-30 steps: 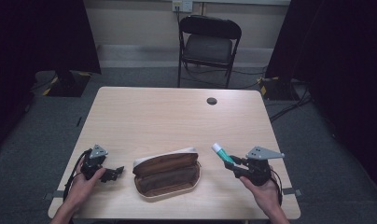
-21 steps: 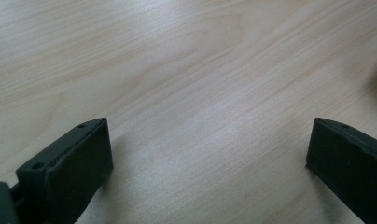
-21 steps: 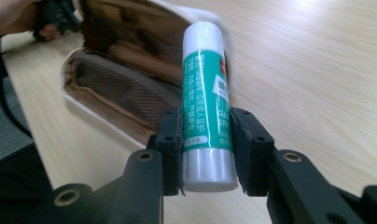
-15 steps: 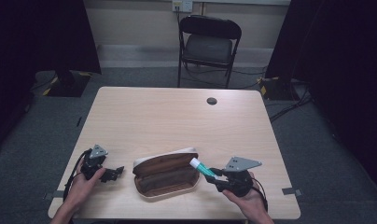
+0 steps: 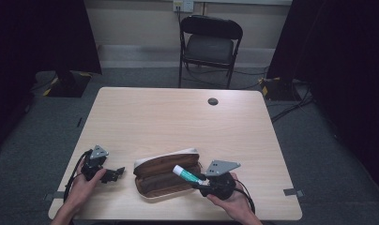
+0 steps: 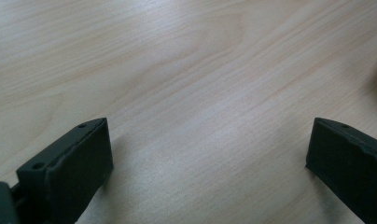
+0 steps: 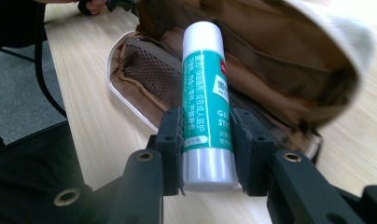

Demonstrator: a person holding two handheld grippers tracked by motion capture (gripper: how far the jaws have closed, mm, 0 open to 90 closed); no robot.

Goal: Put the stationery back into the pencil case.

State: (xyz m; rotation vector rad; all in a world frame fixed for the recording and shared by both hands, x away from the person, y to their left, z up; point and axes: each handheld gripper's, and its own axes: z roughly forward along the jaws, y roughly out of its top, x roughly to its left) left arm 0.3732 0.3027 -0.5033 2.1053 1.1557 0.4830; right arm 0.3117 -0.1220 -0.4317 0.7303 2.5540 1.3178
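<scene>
A brown pencil case [image 5: 164, 174] with a white edge lies unzipped near the table's front edge; its brown lining and mesh pocket [image 7: 154, 74] show in the right gripper view. My right gripper [image 5: 200, 179] is shut on a green and white glue stick [image 5: 186, 174], whose capped end reaches over the case's right half. The two pads press the glue stick [image 7: 206, 102] near its lower end. My left gripper [image 5: 113, 174] rests on the table left of the case. Its jaws stand wide apart over bare wood, with nothing between them [image 6: 210, 149].
The wooden table [image 5: 178, 122] has a small dark round grommet [image 5: 213, 101] near its far edge. A black folding chair [image 5: 207, 44] stands behind the table. Cables trail from both grippers at the front edge.
My right gripper has carried the glue stick leftward from the table's right side to the pencil case, and slightly lower. The left gripper has stayed where it was.
</scene>
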